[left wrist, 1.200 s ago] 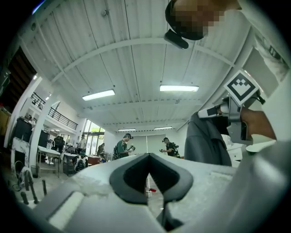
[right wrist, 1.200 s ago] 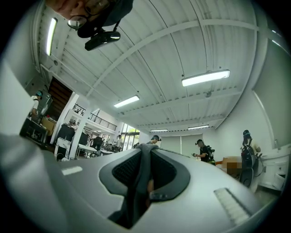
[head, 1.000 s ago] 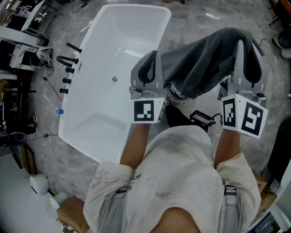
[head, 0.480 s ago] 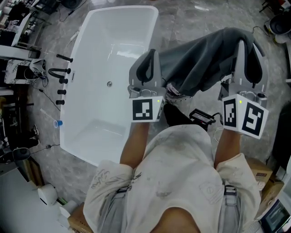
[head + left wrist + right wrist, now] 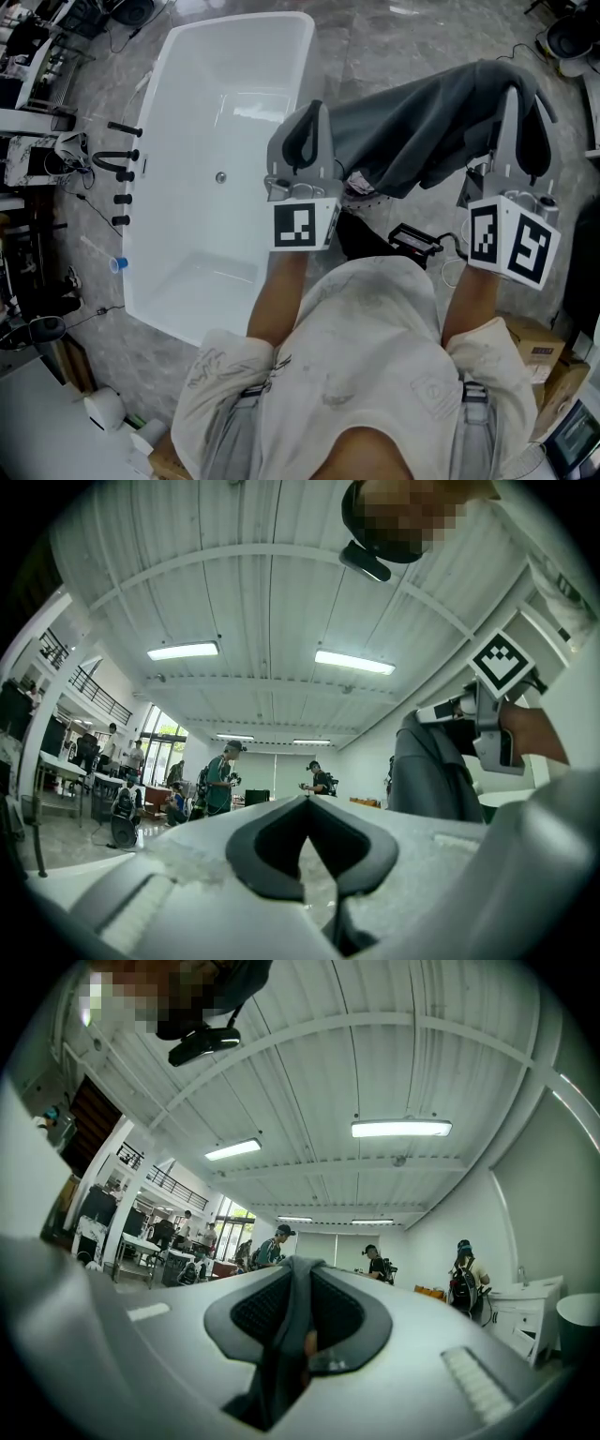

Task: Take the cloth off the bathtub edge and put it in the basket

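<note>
No words or numbers can be read. The left gripper (image 5: 314,112) and right gripper (image 5: 521,98) carry cubes (image 5: 303,226) with only black-and-white square patterns. The box label (image 5: 531,352) is too small.

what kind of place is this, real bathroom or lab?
Probably a large lab or workshop hall, not a home bathroom: a freestanding bathtub on open floor, ceiling strip lights, other people standing around.

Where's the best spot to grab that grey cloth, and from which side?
Take the cloth by its top edge near a corner, coming from the person's side with jaws across the edge, as the right gripper does. It hangs limp and sags in the middle, so a central grab would likely only bunch folds.
</note>
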### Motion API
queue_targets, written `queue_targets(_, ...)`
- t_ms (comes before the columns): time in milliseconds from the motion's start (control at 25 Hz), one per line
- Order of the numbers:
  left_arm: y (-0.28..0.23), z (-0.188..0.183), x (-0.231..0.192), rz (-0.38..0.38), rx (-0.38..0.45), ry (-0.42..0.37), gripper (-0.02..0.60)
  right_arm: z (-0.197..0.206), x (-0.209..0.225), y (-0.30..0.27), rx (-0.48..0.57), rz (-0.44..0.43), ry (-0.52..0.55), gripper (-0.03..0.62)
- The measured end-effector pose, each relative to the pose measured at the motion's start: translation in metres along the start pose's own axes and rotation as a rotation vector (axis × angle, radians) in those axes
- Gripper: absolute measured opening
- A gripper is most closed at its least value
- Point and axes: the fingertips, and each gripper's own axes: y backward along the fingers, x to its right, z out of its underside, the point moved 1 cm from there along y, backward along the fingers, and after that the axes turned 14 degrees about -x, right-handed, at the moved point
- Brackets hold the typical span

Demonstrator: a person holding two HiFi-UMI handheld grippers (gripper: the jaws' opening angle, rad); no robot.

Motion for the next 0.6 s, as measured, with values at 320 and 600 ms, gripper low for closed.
queue_targets(320,-0.002,0.003,-0.008,-0.007,-0.004,-0.012,-0.003,-0.003,-0.001,-0.003,0.004,0.003,0.000,0.063)
queue_targets(600,-0.005,0.001,-0.002,0.010,0.005,-0.019,-0.003,0.000,0.017,0.002,-0.005,0.050,0.010,0.063)
